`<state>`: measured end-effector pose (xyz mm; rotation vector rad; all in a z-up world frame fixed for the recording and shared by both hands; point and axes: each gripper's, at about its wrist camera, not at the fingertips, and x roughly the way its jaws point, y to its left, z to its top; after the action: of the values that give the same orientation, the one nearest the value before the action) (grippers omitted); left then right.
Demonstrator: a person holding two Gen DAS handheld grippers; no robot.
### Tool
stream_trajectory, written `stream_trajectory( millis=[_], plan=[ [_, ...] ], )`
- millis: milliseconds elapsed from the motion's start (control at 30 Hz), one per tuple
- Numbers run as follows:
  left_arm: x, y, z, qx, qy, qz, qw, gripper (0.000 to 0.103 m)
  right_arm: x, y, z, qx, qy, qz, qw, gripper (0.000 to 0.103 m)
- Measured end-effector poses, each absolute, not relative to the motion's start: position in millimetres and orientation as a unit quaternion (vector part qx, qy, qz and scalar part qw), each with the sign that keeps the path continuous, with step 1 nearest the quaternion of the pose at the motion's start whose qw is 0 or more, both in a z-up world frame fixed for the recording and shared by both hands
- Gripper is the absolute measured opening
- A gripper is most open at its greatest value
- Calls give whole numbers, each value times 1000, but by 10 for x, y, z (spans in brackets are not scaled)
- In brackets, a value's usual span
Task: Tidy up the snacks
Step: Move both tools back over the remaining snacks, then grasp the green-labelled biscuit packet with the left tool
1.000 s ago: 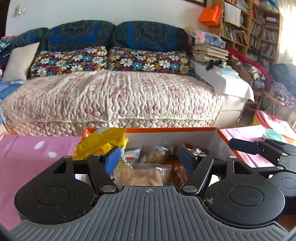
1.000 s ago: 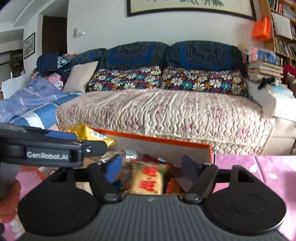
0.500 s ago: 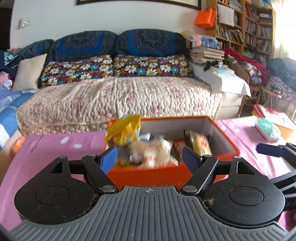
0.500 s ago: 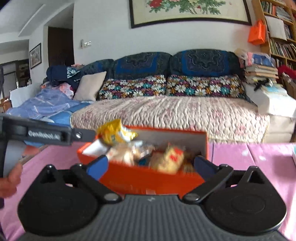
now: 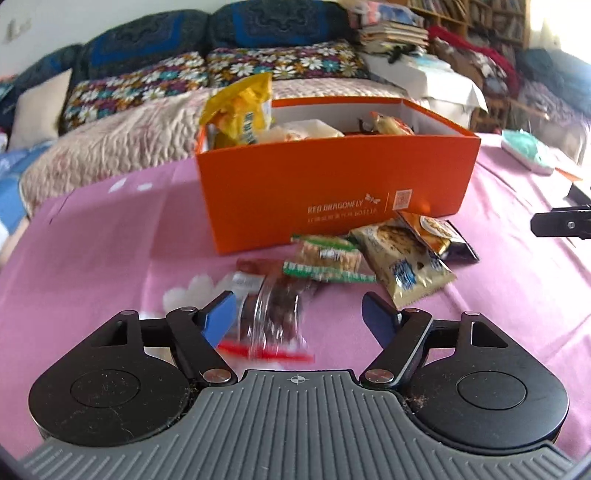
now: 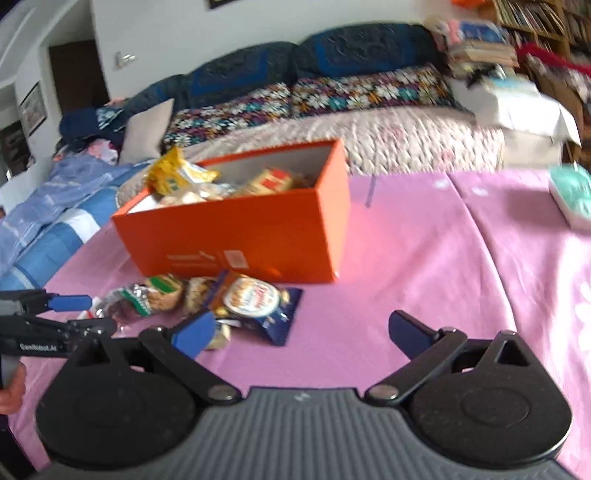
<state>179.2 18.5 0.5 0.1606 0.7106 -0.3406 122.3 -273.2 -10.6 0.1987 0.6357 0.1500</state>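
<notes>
An orange box [image 5: 332, 177] holding several snack packs, a yellow bag [image 5: 240, 107] sticking out, stands on the pink tablecloth [image 5: 92, 258]. Several loose snacks lie in front of it: a clear pack of dark-red snacks [image 5: 273, 306], a green-striped pack [image 5: 325, 258], a beige cookie pack [image 5: 402, 262] and a dark-blue pack [image 6: 255, 299]. My left gripper [image 5: 299, 317] is open, low over the clear pack, which lies between its fingers. My right gripper [image 6: 303, 332] is open and empty over the cloth, right of the dark-blue pack. The box also shows in the right wrist view [image 6: 240, 236].
A quilted sofa bed [image 5: 129, 122] with floral cushions runs behind the table. A teal tissue pack [image 6: 570, 195] lies at the table's right. Stacked books and shelves [image 5: 399, 33] fill the back right. The right gripper's tip shows at the left view's right edge [image 5: 561, 223].
Both grippers have pulled back from the box and dropped toward the table. The loose snacks in front of the box have come into view, and the left gripper now straddles the clear pack.
</notes>
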Motion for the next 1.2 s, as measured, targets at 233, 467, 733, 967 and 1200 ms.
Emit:
stream_trajectory(
  millis=[233, 467, 733, 967, 1200],
  plan=[
    [2366, -240, -35, 98, 360, -194, 907, 49, 1330, -2883, -128, 156, 316, 80, 932, 101],
    [2338, -356, -121, 127, 375, -188, 899, 22, 1327, -2910, -97, 144, 312, 77, 936, 102],
    [1519, -159, -119, 124, 403, -203, 884, 26, 1525, -2738, -239, 149, 339, 90, 924, 102],
    [1433, 38, -169, 60, 401, -197, 893, 34, 1907, -2278, -330, 124, 335, 65, 932, 102],
    [1394, 139, -74, 54, 369, -198, 907, 55, 2199, -2176, -527, 57, 371, 15, 927, 102]
  ],
)
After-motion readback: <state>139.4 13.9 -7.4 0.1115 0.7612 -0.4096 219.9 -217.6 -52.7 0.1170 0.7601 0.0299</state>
